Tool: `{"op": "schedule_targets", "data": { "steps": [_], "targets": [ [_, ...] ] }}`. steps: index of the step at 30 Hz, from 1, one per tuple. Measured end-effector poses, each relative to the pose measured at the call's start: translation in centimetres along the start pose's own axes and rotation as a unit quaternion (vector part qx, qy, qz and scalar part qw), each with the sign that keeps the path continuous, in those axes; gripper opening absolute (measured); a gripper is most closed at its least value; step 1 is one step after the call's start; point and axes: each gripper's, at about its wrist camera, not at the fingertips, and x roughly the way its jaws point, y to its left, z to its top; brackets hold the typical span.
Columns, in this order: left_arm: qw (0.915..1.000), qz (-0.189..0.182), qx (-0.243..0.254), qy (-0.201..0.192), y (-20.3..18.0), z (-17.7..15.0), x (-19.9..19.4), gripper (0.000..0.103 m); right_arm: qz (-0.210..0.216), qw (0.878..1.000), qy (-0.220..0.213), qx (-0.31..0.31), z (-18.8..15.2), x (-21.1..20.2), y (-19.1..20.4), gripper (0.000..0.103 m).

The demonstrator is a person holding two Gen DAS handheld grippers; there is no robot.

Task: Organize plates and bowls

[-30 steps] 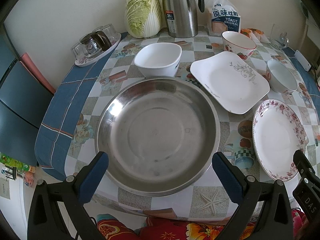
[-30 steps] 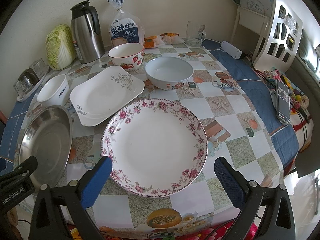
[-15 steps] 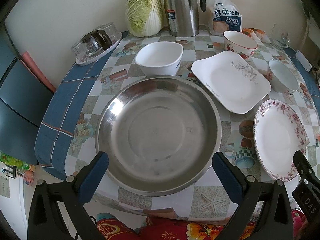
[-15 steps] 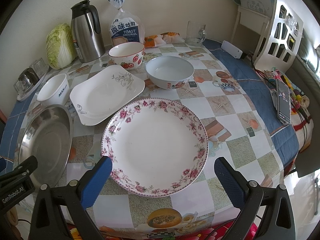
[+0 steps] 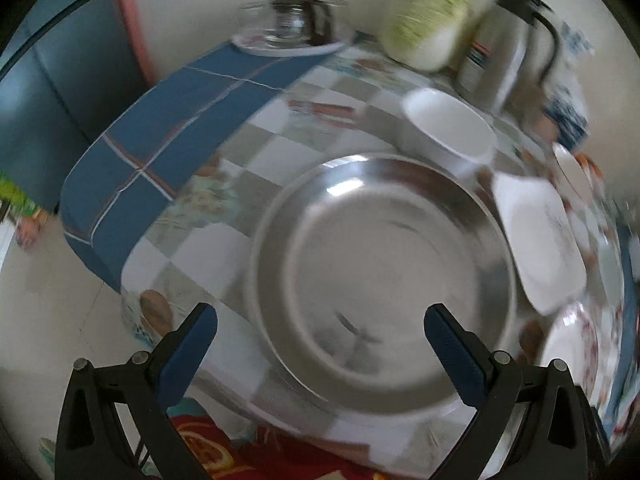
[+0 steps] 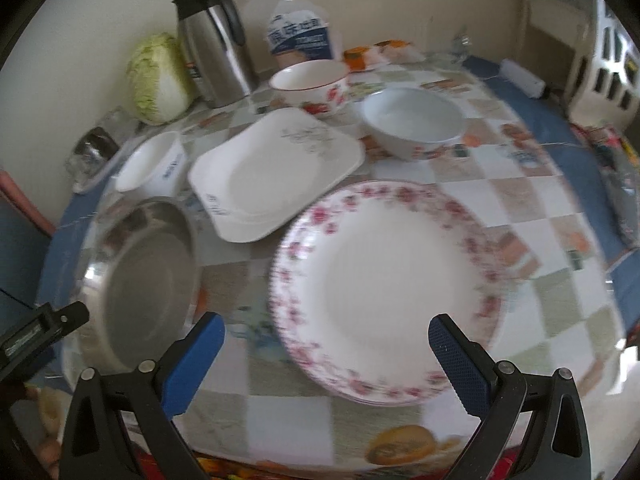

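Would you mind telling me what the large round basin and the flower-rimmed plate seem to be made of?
The large round basin looks like polished stainless steel: silvery, with mirror-like glare. The flower-rimmed plate looks like glazed ceramic or porcelain: glossy white with a pink floral border, though melamine cannot be ruled out.

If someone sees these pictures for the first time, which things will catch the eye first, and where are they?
The big shiny steel basin fills the left wrist view, right ahead of the open left gripper. In the right wrist view, the round plate with a pink flower rim lies in front of the open right gripper, with a square white plate behind it. A pale green cabbage stands by the wall.
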Motion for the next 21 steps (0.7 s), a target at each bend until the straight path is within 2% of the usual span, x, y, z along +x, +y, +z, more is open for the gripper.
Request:
{"op": "schedule_targets", "data": {
  "steps": [6, 9, 16, 21],
  "targets": [
    [0.9988, -0.032, -0.029, -0.021, 1.6, 0.8, 0.8, 0.103, 0.055, 0.998, -0.025, -0.023, 0.6, 0.3, 2.3, 0.103],
    [0.9973, -0.049, -0.032, -0.045, 1.8, 1.2, 0.8, 0.103, 0.082, 0.996, -0.025, -0.028, 0.9, 0.9, 3.2, 0.103],
    [0.9903, -0.079, -0.044, -0.106, 3.1, 2.0, 0.5, 0.103, 0.101, 0.995, -0.008, -0.005, 1.0, 2.9, 3.4, 0.103],
    [0.9923, -0.07, -0.047, -0.09, 3.8, 2.4, 1.7, 0.103, 0.107, 0.994, 0.012, 0.002, 0.8, 3.8, 3.8, 0.103]
  ]
}}
